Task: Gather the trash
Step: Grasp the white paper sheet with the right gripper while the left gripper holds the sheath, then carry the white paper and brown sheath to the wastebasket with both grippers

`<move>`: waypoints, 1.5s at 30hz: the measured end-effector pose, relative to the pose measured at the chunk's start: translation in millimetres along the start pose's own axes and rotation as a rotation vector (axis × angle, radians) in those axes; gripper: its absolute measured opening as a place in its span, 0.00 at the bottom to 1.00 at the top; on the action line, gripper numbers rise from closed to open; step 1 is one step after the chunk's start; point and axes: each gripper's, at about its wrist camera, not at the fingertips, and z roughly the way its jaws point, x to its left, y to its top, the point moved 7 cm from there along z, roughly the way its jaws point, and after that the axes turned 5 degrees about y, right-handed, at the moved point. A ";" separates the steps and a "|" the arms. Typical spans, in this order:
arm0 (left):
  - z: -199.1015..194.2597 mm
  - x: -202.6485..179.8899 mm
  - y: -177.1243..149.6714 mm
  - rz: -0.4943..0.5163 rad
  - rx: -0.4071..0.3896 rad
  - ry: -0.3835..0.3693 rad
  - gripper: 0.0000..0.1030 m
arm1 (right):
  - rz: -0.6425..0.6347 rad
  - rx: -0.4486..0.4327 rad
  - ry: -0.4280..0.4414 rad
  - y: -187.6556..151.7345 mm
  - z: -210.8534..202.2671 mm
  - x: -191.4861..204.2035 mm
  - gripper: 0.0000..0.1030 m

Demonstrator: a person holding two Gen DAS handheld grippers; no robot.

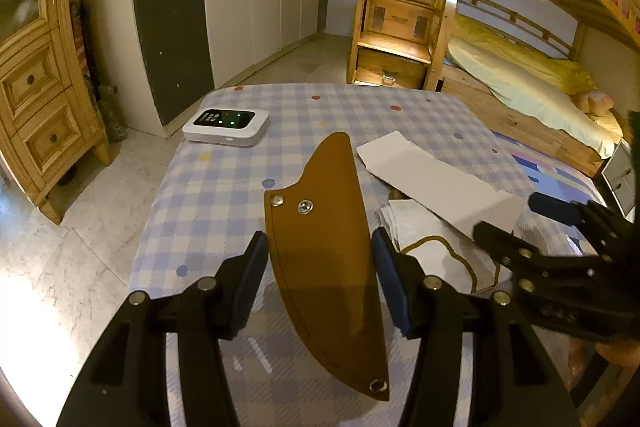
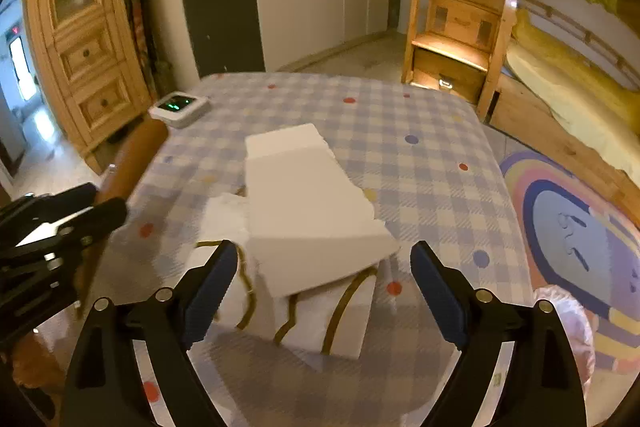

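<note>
1. Your left claw (image 1: 320, 279) holds a brown leather sheath (image 1: 324, 247) between its blue pads. The pads sit against both long edges of the sheath, near its middle. The sheath is raised off the checked surface (image 1: 224, 187), pointed tip away from you, snap studs facing up.
2. Your right claw (image 2: 324, 291) stands wide, with nothing gripped. Its pads flank the paper pile without touching it.
3. The paper pile lies near the middle of the surface. It consists of a white folded card (image 2: 308, 211) resting on top of white paper with brown curved lines (image 2: 320, 319). The card overlaps the far part of that paper.
4. In the left wrist view, the same card lies just to the right of the sheath, with the right claw at its near end.
5. A white device with green lights (image 1: 226, 127) sits at the far left corner of the surface, well apart from the pile.
6. A colourful rug (image 2: 576, 251) lies on the floor to the right of the surface.
</note>
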 end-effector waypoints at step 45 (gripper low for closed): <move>1.2 -41.5 -3.2 0.051 0.007 -0.027 0.51 | 0.138 -0.049 0.073 -6.0 -24.0 -25.5 0.46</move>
